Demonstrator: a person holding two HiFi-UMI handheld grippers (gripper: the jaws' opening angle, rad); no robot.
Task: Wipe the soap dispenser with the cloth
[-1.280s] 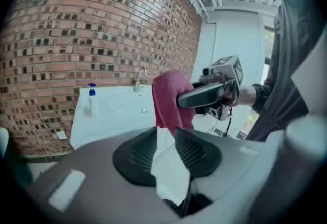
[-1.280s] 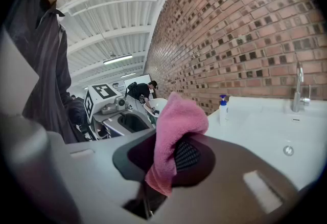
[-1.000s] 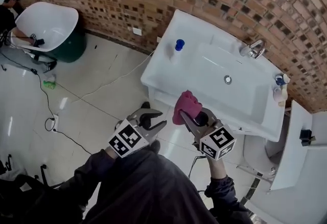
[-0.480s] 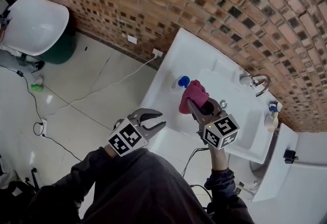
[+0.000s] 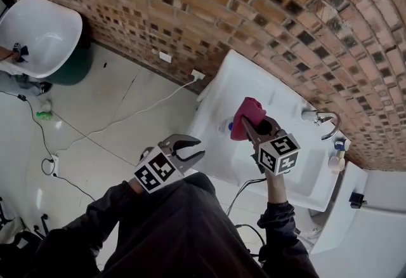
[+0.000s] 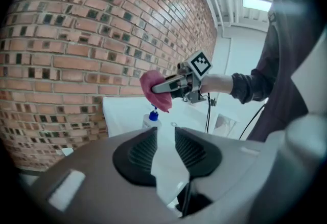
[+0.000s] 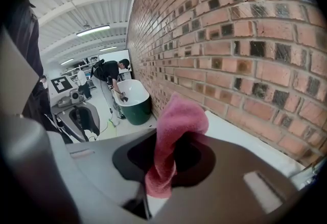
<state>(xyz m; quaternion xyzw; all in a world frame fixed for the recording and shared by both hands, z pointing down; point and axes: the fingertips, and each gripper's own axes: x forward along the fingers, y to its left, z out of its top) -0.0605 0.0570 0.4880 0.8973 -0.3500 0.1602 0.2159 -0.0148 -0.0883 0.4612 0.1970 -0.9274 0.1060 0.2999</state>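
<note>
Head view: the right tongs [image 5: 246, 123] are clamping a crumpled pink cloth [image 5: 247, 113] over the left corner of the white washbasin surface [image 5: 254, 83], ready for wiping. The left tongs [image 5: 193, 151] are hanging off its edge.

Left gripper view: these tongs are standing slightly apart, empty. The white soap dispenser with blue pump [image 6: 152, 118] is standing upright at that corner, long axis vertical, cloth just above.

Right gripper view: cloth is bulging past the pads, exposing wiping fabric.

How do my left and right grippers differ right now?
The right gripper is shut on the pink cloth; the left gripper stands open and empty. The right gripper is over the sink near the soap dispenser; the left gripper hangs short of the sink. Both point toward the sink.
</note>
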